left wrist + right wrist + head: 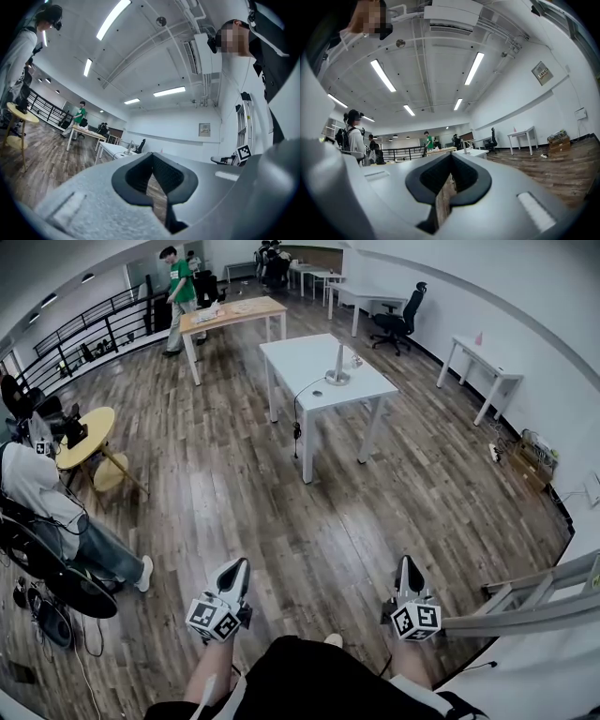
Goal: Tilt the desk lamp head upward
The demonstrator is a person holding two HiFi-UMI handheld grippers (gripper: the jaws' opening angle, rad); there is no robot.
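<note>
I hold my left gripper (234,570) and my right gripper (409,570) out in front of me, side by side and well apart, and both point level and straight ahead. The two jaws of each one are pressed together with nothing between them. My left arm (201,682) and my right arm (410,669) reach forward behind them.

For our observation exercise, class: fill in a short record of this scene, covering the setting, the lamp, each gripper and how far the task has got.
setting: open office with a wooden floor
desk lamp: stands on the white table, well away from both grippers
lamp head angle: too small to tell
left gripper: jaws together, nothing held
right gripper: jaws together, nothing held
task progress: lamp not yet reached
</note>
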